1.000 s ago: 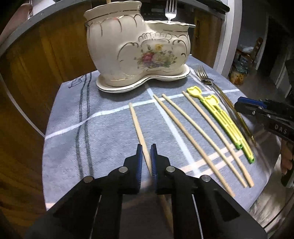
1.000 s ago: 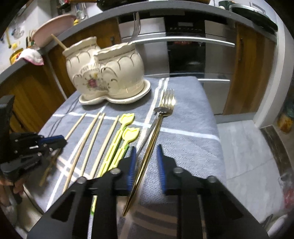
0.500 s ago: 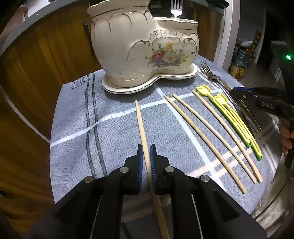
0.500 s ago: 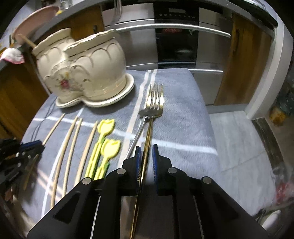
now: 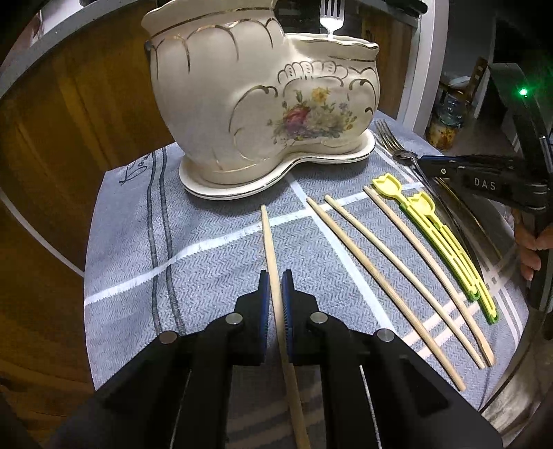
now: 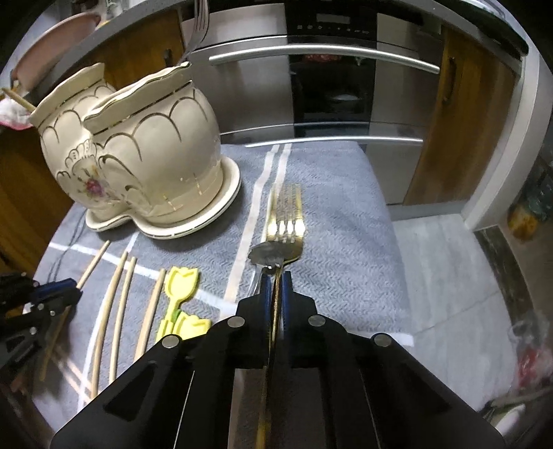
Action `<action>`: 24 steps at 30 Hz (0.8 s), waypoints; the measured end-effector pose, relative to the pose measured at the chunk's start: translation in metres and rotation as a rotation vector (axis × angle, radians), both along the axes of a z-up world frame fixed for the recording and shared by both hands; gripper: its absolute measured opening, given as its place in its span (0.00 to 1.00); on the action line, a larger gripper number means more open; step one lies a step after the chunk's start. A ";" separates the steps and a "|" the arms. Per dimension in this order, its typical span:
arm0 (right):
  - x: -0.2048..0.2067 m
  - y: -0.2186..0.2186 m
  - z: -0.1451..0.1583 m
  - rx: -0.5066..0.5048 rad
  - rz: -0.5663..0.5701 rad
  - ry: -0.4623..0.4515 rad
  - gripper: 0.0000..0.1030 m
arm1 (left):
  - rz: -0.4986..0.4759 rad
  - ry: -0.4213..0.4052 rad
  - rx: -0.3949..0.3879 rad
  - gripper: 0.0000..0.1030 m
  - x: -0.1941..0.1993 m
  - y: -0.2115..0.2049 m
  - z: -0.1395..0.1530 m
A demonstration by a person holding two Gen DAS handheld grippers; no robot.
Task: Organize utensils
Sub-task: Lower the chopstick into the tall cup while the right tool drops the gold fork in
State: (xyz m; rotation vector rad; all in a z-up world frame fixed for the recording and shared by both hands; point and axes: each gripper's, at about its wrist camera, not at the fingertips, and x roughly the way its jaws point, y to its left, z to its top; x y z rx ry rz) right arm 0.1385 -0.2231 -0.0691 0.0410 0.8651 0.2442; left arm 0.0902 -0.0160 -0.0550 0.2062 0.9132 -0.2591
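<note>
The left gripper (image 5: 273, 292) had its fingers clamped on a wooden chopstick (image 5: 269, 238), whose far tip pointed at the ceramic holder (image 5: 242, 103) and stopped just short of the holder's saucer-like base. The right gripper (image 6: 275, 288) had just been closing, and its fingers were pressed together on the handle of a gold fork (image 6: 284, 221); the fork's tines reached out ahead of the fingertips, to the right of the holder as the right wrist view showed it. A second, silver fork (image 6: 265, 256) lay just under and left of the gold one, its head touching it.

Between the two grippers, and nearer than the holder, three more chopsticks (image 5: 376, 262) lay side by side on the grey striped cloth (image 5: 138, 248) that covered the table, apart from each other. Beside them, on the side away from the held chopstick, lay two yellow tulip-headed sticks (image 5: 432, 224), one overlapping the other.

The holder stood at the far part of the cloth, cream with gold lines and a flower print, made of two joined compartments. A fork (image 5: 331, 17) stood upright in the lower compartment, and a chopstick end (image 6: 17, 98) stuck out of the taller one. Behind the holder were wooden cabinet doors (image 6: 145, 51) and an oven front (image 6: 331, 79).
</note>
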 end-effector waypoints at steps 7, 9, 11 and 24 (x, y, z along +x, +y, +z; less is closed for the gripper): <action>-0.010 -0.005 0.013 0.018 0.001 -0.099 0.06 | 0.009 -0.033 -0.026 0.06 -0.004 0.004 0.001; -0.015 -0.006 0.018 0.017 -0.004 -0.128 0.06 | 0.006 -0.056 -0.047 0.06 -0.008 0.005 0.005; -0.022 -0.008 0.024 0.022 -0.008 -0.178 0.06 | -0.002 -0.088 -0.079 0.06 -0.013 0.006 0.012; -0.041 -0.020 0.051 0.055 -0.049 -0.345 0.06 | -0.035 -0.146 -0.136 0.06 -0.019 0.007 0.024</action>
